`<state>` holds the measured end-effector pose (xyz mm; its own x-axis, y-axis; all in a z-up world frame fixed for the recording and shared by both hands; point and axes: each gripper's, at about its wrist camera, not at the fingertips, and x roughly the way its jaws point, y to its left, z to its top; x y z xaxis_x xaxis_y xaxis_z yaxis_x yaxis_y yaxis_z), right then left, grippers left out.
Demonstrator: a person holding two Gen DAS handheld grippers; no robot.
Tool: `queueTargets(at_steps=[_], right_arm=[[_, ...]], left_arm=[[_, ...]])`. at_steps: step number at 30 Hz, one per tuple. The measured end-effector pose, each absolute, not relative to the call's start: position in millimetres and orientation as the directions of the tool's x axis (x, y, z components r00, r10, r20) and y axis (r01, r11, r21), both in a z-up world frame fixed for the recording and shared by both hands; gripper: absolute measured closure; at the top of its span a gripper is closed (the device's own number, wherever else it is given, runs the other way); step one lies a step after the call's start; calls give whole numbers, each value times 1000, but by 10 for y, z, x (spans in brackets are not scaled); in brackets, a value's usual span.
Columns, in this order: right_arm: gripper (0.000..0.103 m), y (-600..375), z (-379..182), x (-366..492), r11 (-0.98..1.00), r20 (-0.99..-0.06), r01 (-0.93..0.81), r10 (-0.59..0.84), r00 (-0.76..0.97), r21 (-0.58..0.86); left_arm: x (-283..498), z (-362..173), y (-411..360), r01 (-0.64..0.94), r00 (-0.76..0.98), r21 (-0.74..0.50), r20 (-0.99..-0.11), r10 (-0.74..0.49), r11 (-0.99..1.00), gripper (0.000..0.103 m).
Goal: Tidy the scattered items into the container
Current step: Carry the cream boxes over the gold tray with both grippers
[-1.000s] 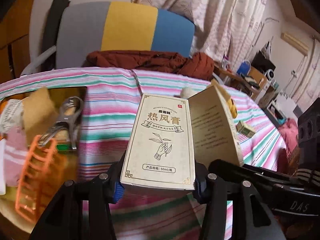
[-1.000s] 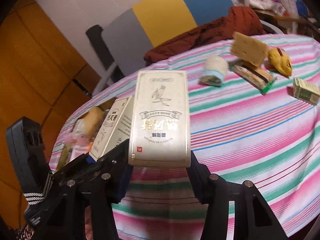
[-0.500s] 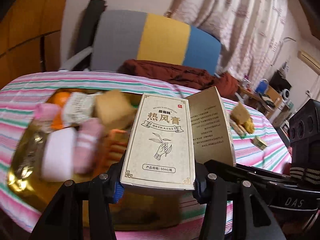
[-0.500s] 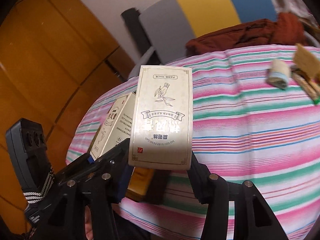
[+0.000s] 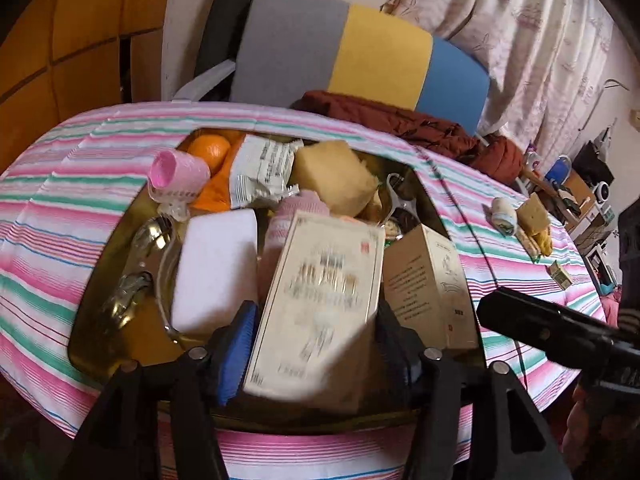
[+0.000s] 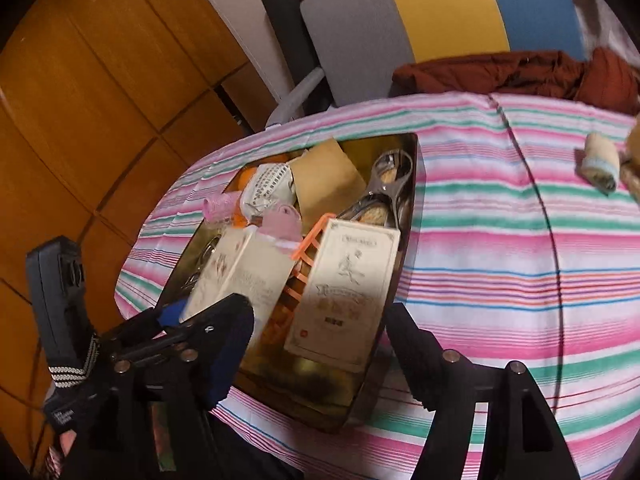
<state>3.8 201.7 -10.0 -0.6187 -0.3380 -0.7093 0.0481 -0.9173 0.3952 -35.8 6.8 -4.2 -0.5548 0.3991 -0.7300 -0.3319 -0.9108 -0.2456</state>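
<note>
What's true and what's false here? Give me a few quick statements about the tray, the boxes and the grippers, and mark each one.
1. The right gripper is open, with a cream box standing in the tray ahead of it. True.
2. The tray holds only boxes. False: an orange, a white block and more lie there too.
3. A small cloth roll lies on the striped cloth outside the tray. True.
4. The chair behind is all red. False: it is grey, yellow and blue.

Nothing here reads clearly. The tall cream cardboard box point(image 5: 320, 304) at lower centre of the left view carries blurred dark characters; the second cream box point(image 6: 346, 292) at centre of the right view shows an ornate banner and red seal, illegible.
</note>
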Motion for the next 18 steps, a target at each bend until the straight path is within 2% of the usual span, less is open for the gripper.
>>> queueTargets(at_steps=[1,3,4,5,7,12,16,18], right_arm=[[35,1988,-72,49,-921,-708,63,-337,-621,384],[49,1900,-42,36,-930,-711,103,-337,-617,352],[61,1851,-42,29,-936,-719,126,-334,-610,328],[67,1820,-55,15,-941,-728,136,-327,-602,310],[70,1768,-125,-25,-947,-749,148,-317,-582,286],[71,1716,-312,-180,-953,-788,140,-300,-537,267],[69,1796,-368,-291,-949,-783,108,-306,-541,296],[69,1826,-303,-256,-945,-766,109,-316,-560,310]], left_arm=[[-319,-11,43,-340,-565,-248,-717,408,-907,42],[-286,40,-3,-350,-584,-249,-696,418,-903,42],[-285,52,-24,-353,-591,-245,-690,418,-903,42],[-300,55,-33,-350,-595,-235,-692,409,-907,42],[-339,33,-53,-326,-599,-207,-709,371,-922,47],[-410,-4,-224,-257,-610,-207,-723,325,-944,52],[-499,-83,-384,-187,-612,-115,-763,207,-976,64],[-519,-169,-484,-170,-585,-151,-779,223,-974,68]])
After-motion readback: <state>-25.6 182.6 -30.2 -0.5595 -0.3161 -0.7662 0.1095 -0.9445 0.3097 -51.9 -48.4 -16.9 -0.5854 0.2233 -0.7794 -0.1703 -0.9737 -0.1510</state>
